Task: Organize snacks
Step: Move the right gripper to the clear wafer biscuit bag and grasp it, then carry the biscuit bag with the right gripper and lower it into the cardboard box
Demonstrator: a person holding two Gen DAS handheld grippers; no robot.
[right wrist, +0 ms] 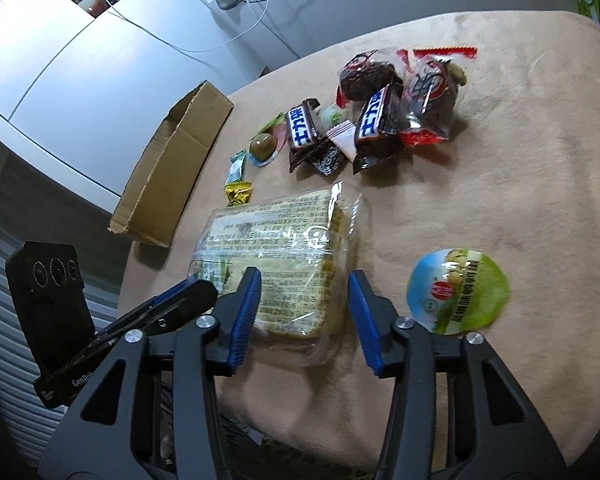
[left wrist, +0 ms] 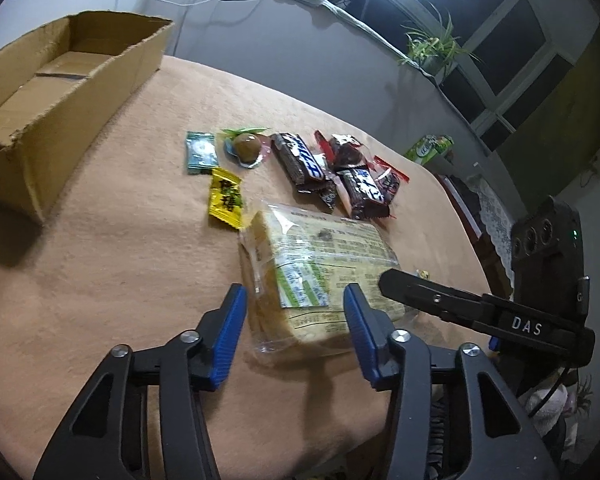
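both grippers, left (left wrist: 294, 332) and right (right wrist: 304, 320), are straddling the bread pack (left wrist: 320, 272) with fingers half-open, not pinching yet; next they're needing to squeeze, then lift toward the cardboard box (left wrist: 60, 92)

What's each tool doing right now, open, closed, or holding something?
Left tool: open around one end of the wrapped cake pack, no firm grip visible.
Right tool: open around the pack's other end, not clamped.

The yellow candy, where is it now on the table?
In the left wrist view the yellow candy lies left of centre on the cloth, just below the teal candy and touching the far left corner of the bread pack.
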